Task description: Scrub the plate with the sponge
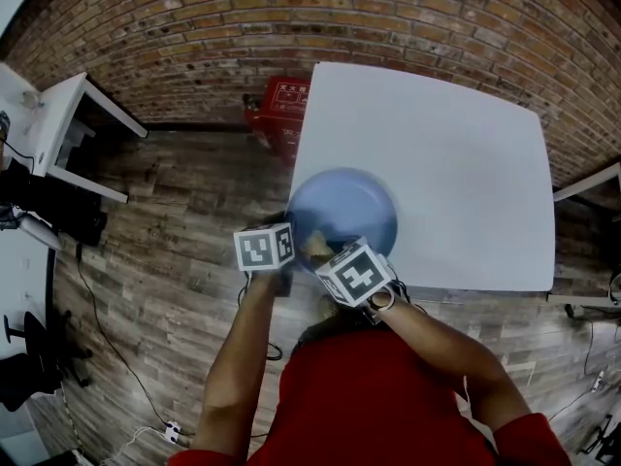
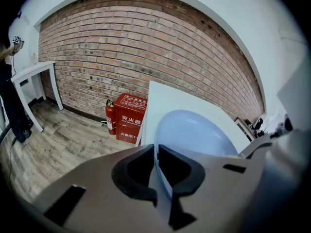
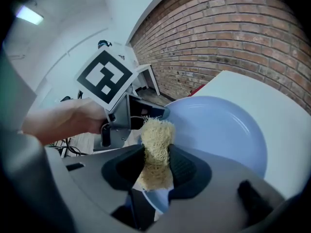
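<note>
Right hand-held gripper [image 3: 156,155] pinches fibrous tan sponge [image 3: 156,132].

Glossy smooth plate [image 3: 218,130], rough fibrous sponge [image 3: 156,144], matt table [image 1: 437,163].

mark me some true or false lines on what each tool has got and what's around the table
1. The left tool is shut on the rim of the plate. True.
2. The right tool is empty. False: it is shut on the sponge, a yellowish fibrous pad that sticks up between the jaws.
3. The plate is red. False: it is pale blue.
4. A red box stands on the floor by the brick wall, beside the white table. True.
</note>
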Demonstrator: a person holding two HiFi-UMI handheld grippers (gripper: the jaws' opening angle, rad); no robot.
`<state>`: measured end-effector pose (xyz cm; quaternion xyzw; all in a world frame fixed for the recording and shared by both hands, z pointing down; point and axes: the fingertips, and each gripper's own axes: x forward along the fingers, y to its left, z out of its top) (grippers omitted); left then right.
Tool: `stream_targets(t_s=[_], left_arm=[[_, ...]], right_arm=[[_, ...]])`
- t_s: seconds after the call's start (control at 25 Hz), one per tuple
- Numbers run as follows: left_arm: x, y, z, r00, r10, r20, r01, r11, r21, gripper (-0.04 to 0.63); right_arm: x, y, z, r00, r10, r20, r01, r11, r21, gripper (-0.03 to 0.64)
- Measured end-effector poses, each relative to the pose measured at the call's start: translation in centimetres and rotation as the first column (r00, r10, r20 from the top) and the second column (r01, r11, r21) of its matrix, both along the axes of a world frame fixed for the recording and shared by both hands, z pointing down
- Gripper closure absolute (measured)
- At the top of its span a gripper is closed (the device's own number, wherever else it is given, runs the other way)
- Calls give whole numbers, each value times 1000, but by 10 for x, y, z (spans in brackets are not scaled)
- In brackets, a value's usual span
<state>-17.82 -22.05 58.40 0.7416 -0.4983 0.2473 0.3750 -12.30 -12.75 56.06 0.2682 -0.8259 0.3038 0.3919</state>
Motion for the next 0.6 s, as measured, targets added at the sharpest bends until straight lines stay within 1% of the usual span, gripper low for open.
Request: stream_targets(t_s=[0.08,0.2,0.36,0.6], left_arm=[[0,0,0,1000,-2,-1,2,1000,-2,557],[0,0,0,1000,-1,1,1,1000,-1,557],[-1,0,1,1000,0,2,0,1000,0,557],[-1,0,1,1000,0,7,0,1000,4,557]], right_arm=[[-3,1,6,1000,-8,0,8,1000,-6,463],[5,1,9,1000,-5,-7,5,1000,-6,463],[34,-4,8,998,12,-65,-11,1000,13,463],[81,-8,10,991,50,-126,-47,998,28,463]])
